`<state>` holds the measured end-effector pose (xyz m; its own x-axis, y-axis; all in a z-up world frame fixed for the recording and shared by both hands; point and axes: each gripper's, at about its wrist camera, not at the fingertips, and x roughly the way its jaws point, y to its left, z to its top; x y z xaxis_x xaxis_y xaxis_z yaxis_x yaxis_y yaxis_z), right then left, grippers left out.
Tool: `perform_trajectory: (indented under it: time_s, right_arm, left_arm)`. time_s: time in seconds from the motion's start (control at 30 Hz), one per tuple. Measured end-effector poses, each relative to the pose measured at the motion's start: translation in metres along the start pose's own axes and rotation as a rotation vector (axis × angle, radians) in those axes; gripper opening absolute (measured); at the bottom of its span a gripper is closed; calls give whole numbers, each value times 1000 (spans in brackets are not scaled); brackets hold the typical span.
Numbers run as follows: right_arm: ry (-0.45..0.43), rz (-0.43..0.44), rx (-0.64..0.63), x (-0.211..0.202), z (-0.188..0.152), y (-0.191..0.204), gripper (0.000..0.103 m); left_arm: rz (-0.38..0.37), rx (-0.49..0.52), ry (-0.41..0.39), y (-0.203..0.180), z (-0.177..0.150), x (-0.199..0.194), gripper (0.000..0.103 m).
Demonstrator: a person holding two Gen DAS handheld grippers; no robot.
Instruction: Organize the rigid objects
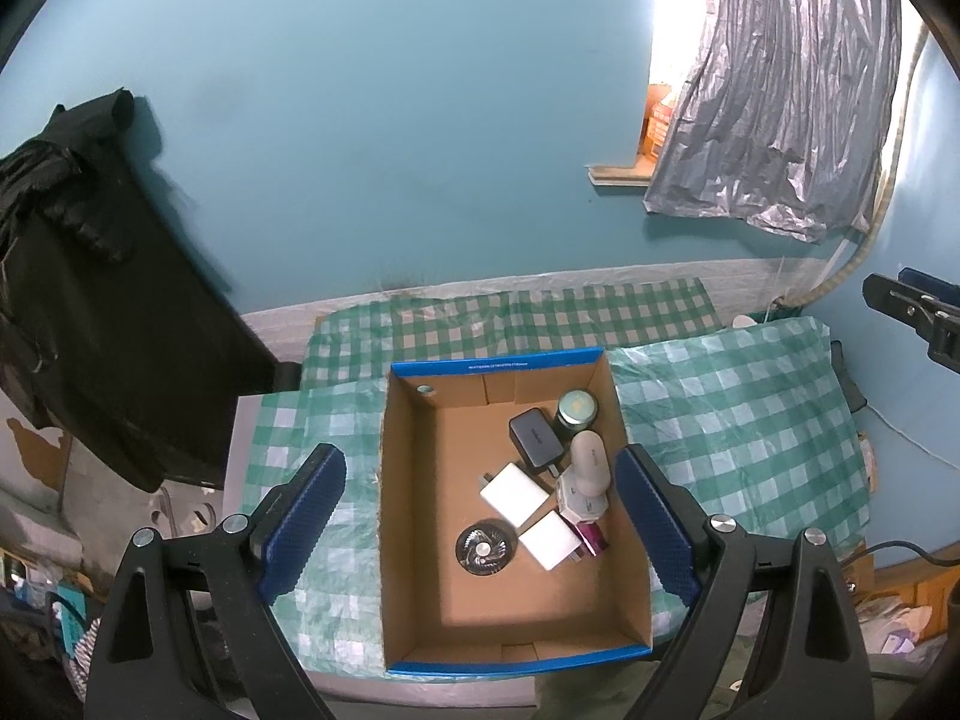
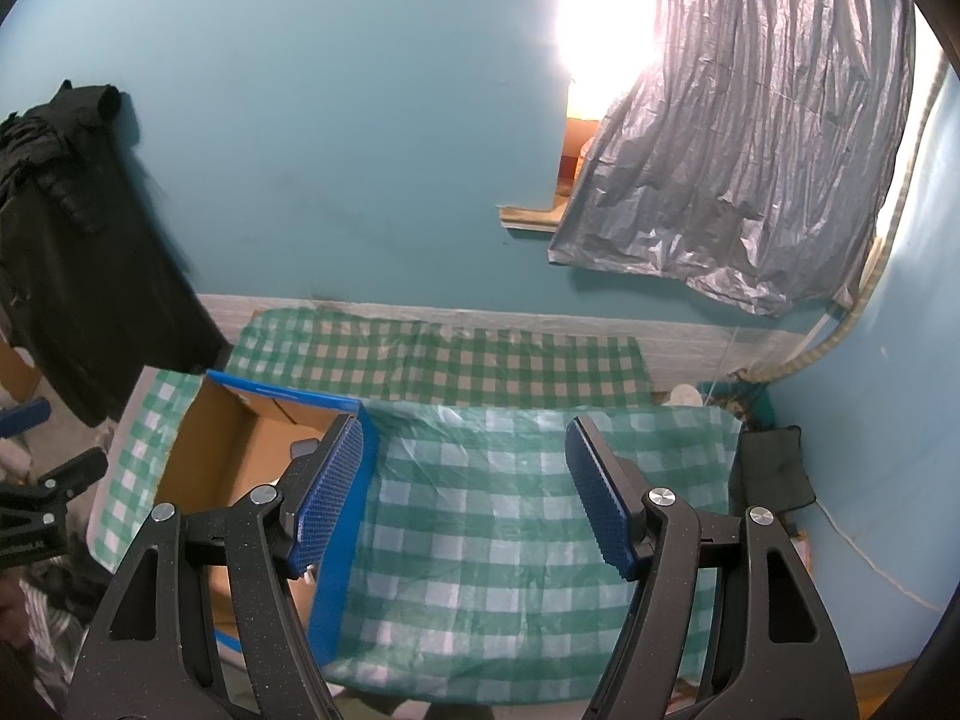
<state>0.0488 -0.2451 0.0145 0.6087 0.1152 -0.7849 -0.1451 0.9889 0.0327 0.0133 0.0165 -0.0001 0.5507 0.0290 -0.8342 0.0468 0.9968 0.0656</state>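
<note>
L claw (image 1: 480, 516) agape, box (image 1: 633, 540) wall btwn

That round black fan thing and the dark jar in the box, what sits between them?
In the left wrist view, a white power bank and a black charger lie between the fan and the jar.

Dim room; window (image 2: 606, 6) glare blown out; fisheye-warped edges.
</note>
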Motion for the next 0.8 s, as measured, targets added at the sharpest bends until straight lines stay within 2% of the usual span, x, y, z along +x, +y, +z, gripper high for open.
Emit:
perform_trajectory:
  time_s: [0.8]
  right_arm:
    - [8, 11, -9, 7, 2, -6, 70]
  left_arm:
    - [27, -7, 4, 0, 2, 1, 92]
